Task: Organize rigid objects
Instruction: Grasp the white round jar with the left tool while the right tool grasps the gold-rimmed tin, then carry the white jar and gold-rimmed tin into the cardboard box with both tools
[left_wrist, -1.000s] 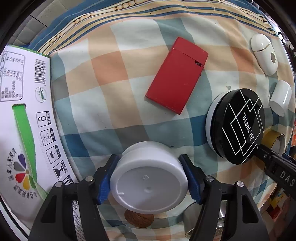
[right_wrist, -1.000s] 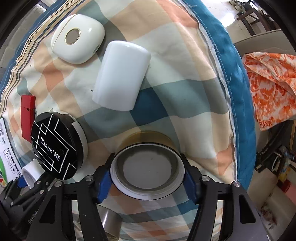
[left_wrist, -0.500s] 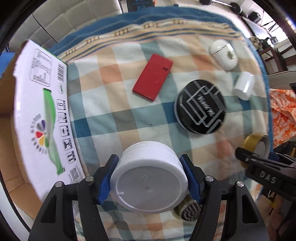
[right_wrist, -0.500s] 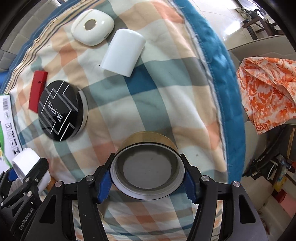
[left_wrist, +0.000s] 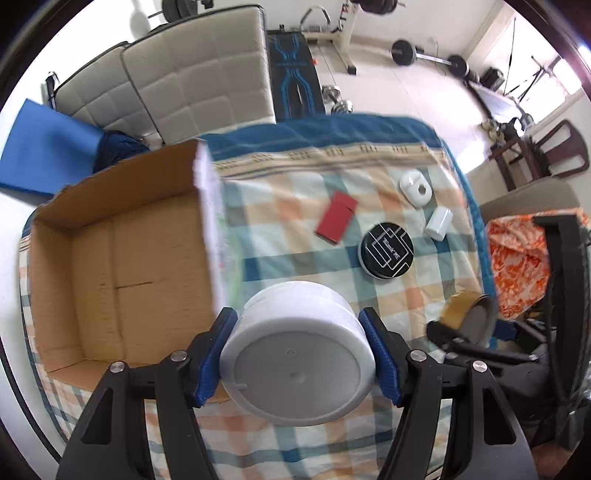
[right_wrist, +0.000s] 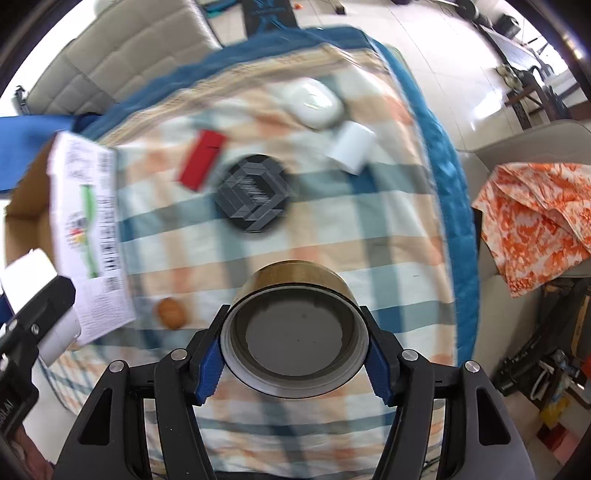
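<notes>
1. Left wrist view: the left gripper (left_wrist: 298, 354) is clenched on a white round jar (left_wrist: 297, 350), its blue pads pressing opposite sides of the curved wall, and holds it in the air just right of the open cardboard box (left_wrist: 110, 258). Judged by looks, the jar is stiff, light plastic with a smooth, slippery wall, so gripping across its widest part suits it. On the checked cloth (left_wrist: 295, 273) beyond lie a red flat case (left_wrist: 336, 218), a black round tin (left_wrist: 386, 251) and two white pieces.

2. Right wrist view: the right gripper (right_wrist: 294, 352) grasps a gold-walled lid (right_wrist: 294, 332) by its rim, hollow side towards the camera, above the cloth's near part. It looks rigid and light; the thin rim gives little purchase. A small brown nut-like thing (right_wrist: 171, 313) lies to the left.
</notes>
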